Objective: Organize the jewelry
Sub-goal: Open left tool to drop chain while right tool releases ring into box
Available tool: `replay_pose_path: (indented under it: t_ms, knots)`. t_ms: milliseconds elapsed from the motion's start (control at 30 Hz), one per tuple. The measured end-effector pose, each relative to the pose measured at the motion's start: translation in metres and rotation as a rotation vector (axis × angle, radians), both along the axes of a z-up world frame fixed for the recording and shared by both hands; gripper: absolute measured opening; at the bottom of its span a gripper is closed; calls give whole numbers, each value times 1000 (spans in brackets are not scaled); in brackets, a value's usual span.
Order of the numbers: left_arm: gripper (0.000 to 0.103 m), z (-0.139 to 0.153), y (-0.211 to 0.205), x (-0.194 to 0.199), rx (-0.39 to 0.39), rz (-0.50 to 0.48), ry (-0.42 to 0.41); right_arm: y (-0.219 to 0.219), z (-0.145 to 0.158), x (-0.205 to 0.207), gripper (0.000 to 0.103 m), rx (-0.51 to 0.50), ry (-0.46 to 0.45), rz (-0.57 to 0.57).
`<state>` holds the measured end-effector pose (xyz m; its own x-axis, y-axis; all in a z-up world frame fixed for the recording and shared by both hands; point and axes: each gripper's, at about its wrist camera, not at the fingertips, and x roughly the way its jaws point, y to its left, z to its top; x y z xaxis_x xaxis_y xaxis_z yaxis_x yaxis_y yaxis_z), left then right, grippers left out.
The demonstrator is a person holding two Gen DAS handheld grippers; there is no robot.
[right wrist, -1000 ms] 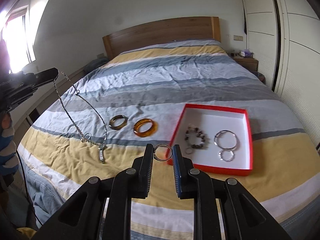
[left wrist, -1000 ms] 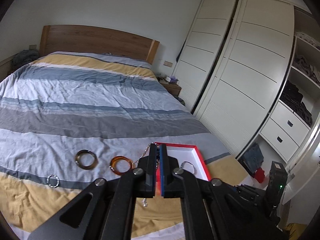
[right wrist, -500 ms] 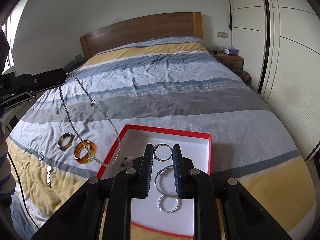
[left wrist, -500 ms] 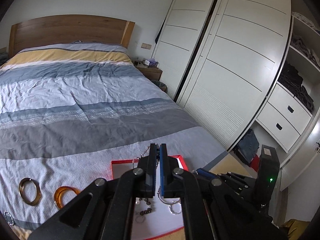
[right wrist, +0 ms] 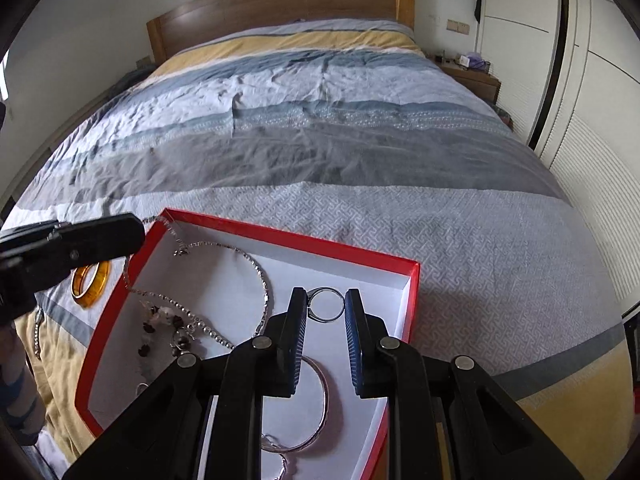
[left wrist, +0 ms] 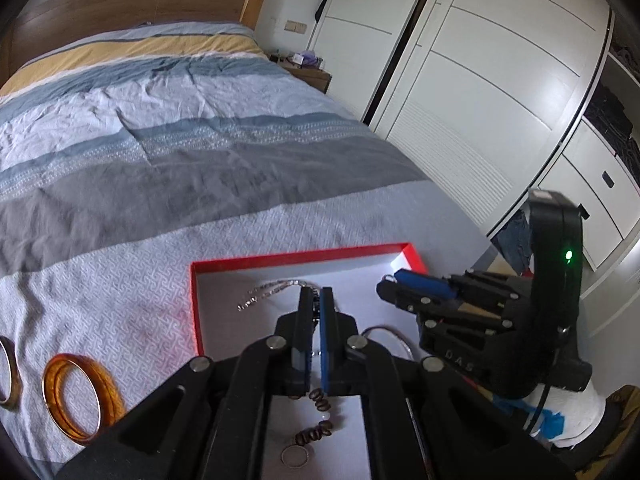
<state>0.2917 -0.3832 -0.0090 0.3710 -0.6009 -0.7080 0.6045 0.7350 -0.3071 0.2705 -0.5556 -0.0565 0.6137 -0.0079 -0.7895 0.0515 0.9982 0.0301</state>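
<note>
A red box with a white floor (left wrist: 300, 255) (right wrist: 296, 242) lies on the striped bed. My left gripper (left wrist: 316, 296) (right wrist: 132, 234) is shut on a silver chain necklace (left wrist: 268, 290) (right wrist: 240, 258); most of the chain lies coiled on the box floor. Over the box's right part, my right gripper (right wrist: 326, 300) (left wrist: 388, 280) is shut on a small silver ring (right wrist: 326, 305). A dark beaded bracelet (left wrist: 318, 412) (right wrist: 164, 320) and a large silver hoop (right wrist: 322, 396) lie in the box.
An amber bangle (left wrist: 76, 396) (right wrist: 90, 282) and a darker bangle (left wrist: 8, 372) lie on the cover left of the box. White wardrobe doors (left wrist: 460, 80) stand to the right of the bed, a wooden headboard (right wrist: 280, 4) at its far end.
Both grippers have moved right and down, from over the bedcover to over the red box. The hanging chain now lies mostly in the box. The ring is still held.
</note>
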Motion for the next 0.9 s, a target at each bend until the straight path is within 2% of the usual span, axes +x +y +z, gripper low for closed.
replay_pose_path:
  t_ms: [200, 367, 433, 500, 567, 633, 700, 800, 900]
  knots:
    - [2, -34, -3, 7, 73, 27, 49, 0, -21, 12, 19, -51, 84, 18]
    - [3, -51, 0, 13, 137, 67, 73, 5, -27, 14, 20, -75, 100, 31]
    - [4, -52, 1, 13, 138, 72, 75, 5, -28, 14, 20, -81, 103, 36]
    - [5, -51, 2, 14, 140, 71, 82, 7, -27, 14, 24, -88, 108, 39]
    - [10, -50, 5, 13, 139, 65, 95, 8, -23, 11, 30, -86, 102, 39]
    - [19, -44, 9, 10, 133, 63, 92, 8, -16, 4, 32, -82, 88, 25]
    - [22, -32, 17, 1, 115, 55, 86, 7, -5, -5, 32, -77, 73, 10]
    - [22, -2, 32, -16, 93, 47, 47, 9, 19, -27, 32, -76, 47, -12]
    - [22, 35, 64, -39, 62, 48, -11, 16, 48, -54, 34, -62, 15, -28]
